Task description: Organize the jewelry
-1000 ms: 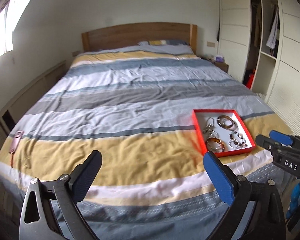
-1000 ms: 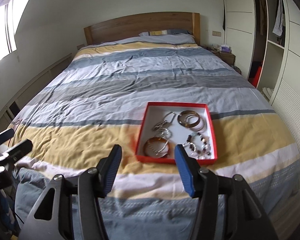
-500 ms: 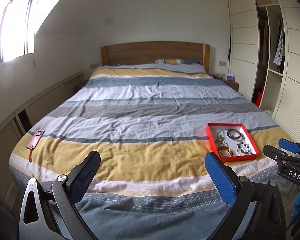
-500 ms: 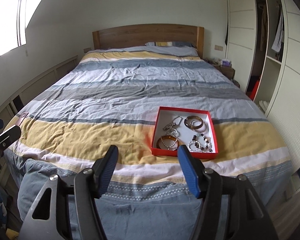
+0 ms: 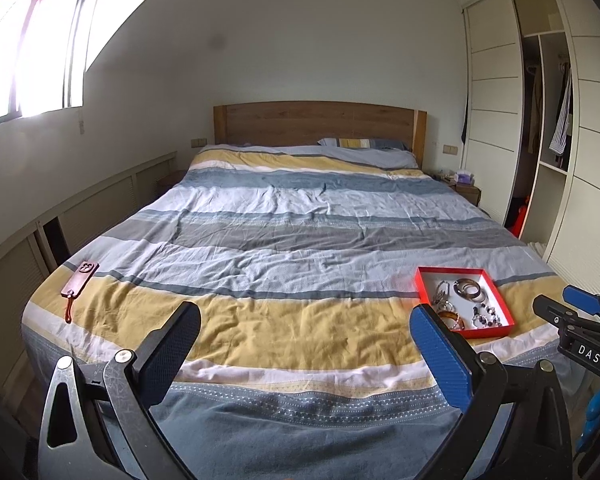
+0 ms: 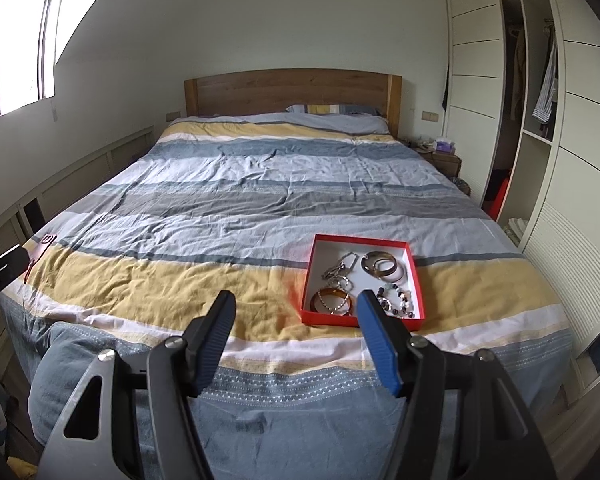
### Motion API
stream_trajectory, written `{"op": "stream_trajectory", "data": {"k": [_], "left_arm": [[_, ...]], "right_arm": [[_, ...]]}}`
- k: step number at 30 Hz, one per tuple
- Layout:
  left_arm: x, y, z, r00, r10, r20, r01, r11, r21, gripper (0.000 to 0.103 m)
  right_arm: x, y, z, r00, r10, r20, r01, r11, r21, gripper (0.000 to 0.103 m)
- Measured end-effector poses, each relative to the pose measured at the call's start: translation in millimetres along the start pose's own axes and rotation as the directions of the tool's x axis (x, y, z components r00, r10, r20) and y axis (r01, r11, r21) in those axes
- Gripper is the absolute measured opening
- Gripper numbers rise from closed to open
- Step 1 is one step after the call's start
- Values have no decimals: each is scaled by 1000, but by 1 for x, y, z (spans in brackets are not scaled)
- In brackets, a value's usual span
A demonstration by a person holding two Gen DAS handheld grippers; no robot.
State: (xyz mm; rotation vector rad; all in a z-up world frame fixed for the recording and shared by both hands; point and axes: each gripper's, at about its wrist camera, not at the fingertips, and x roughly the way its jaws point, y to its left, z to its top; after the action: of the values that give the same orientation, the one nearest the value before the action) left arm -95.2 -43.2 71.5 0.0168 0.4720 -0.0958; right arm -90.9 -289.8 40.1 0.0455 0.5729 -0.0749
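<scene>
Bangles [image 6: 382,266] and beaded bracelets [image 6: 396,300] are held in red tray [image 6: 328,319] on bed [image 6: 228,216]; both hand-held grippers, left [image 5: 304,340] and right [image 6: 296,326], are spread wide, nothing gripped.

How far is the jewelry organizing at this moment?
Either finished or not started; the pictures cannot settle which. All the bracelets lie inside the red tray on the bed. In hand: nothing; the left gripper and right gripper are open and empty, short of the bed. Left: no loose jewelry shows on the cover.
</scene>
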Motion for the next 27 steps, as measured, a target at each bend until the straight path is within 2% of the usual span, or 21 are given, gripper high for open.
{"op": "stream_trajectory", "data": {"k": [5,17,27], "left_arm": [[2,3,-1,1000,9,9,-9,1000,-8,102],[31,13,-8,998,51,-42,-52,998,-30,102],[55,13,-9,995,66,-80,-67,998,-14,102]], "right_arm": [[0,-2,1,999,-22,29,21,1000,12,61],[35,5,-9,998,-34,-62,33,999,-16,61],[56,7,-7,994,-40,-105,37,999,-31,65]]}}
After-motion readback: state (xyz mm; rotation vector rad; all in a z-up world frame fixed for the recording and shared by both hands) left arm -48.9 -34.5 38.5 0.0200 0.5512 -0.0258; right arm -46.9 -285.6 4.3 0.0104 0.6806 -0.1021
